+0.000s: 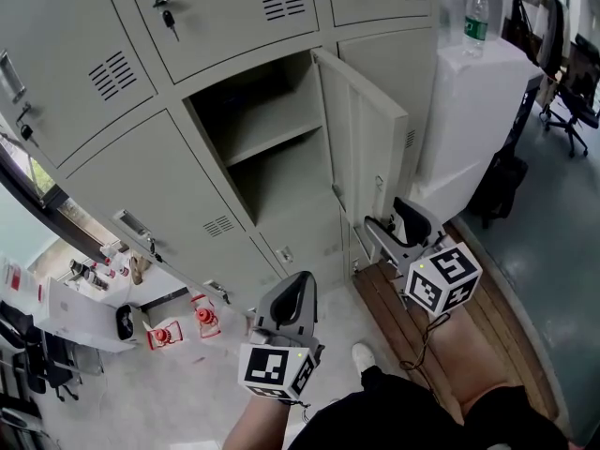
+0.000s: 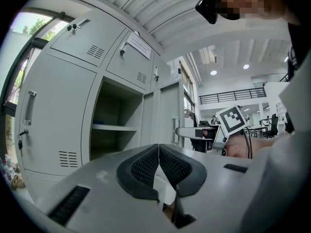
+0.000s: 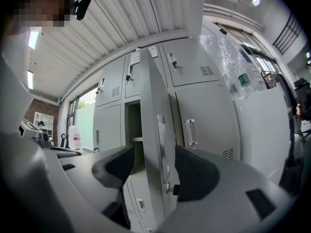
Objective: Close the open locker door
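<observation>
In the head view, I see the door [image 1: 367,143] standing open, swung out to the right of its locker [image 1: 272,148]. My right gripper [image 1: 405,225] sits just below the door, and my left gripper [image 1: 289,298] is lower and apart. In the left gripper view, my jaws are pressed together on nothing. In the right gripper view, the jaws are spread with the door's edge between them; I cannot tell whether they touch it.

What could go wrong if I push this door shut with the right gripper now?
The door's free edge stands between the right gripper's open jaws; the inner jaw may get pinched against the frame as it closes. The outer jaw sits beside the lock key and might snag it.
</observation>
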`<state>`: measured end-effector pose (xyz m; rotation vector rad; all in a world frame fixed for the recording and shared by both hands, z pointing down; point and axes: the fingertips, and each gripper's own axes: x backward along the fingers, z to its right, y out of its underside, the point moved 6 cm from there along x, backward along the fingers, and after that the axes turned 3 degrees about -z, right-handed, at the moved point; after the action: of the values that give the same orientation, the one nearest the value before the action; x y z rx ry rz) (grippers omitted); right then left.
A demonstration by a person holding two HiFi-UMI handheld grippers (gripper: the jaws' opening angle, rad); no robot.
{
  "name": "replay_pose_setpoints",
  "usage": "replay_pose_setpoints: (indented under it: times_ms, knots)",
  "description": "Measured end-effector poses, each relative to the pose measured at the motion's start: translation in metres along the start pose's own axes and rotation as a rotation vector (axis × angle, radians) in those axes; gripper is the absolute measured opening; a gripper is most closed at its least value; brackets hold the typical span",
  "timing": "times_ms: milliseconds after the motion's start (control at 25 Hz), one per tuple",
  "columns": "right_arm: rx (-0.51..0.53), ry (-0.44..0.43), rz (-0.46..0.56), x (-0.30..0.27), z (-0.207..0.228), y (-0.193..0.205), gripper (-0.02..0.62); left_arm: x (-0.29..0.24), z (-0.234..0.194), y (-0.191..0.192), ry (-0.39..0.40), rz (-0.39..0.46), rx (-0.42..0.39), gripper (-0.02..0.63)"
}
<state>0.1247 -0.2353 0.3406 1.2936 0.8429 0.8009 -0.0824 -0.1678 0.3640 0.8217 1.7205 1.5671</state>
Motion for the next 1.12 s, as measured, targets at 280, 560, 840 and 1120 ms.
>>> replay_pose_setpoints:
  times_ms: [280,560,840,1120]
  knots:
    - [0.011,-0.012,-0.008,-0.006,-0.001,-0.001,0.287,-0.002,-0.007,0.001,-0.018,0.008,0.015,0.018]
    - [0.054,-0.035,-0.034,-0.011,-0.011,-0.002,0.196,0.001,-0.009,0.000,-0.025,0.009,0.013,0.018]
    - [0.091,-0.076,-0.051,-0.020,-0.032,0.000,0.198,0.012,-0.014,0.001,-0.048,0.007,0.019,0.018]
    - [0.118,-0.151,-0.066,-0.038,-0.058,0.000,0.196,0.025,-0.025,0.001,-0.088,0.007,0.029,0.018]
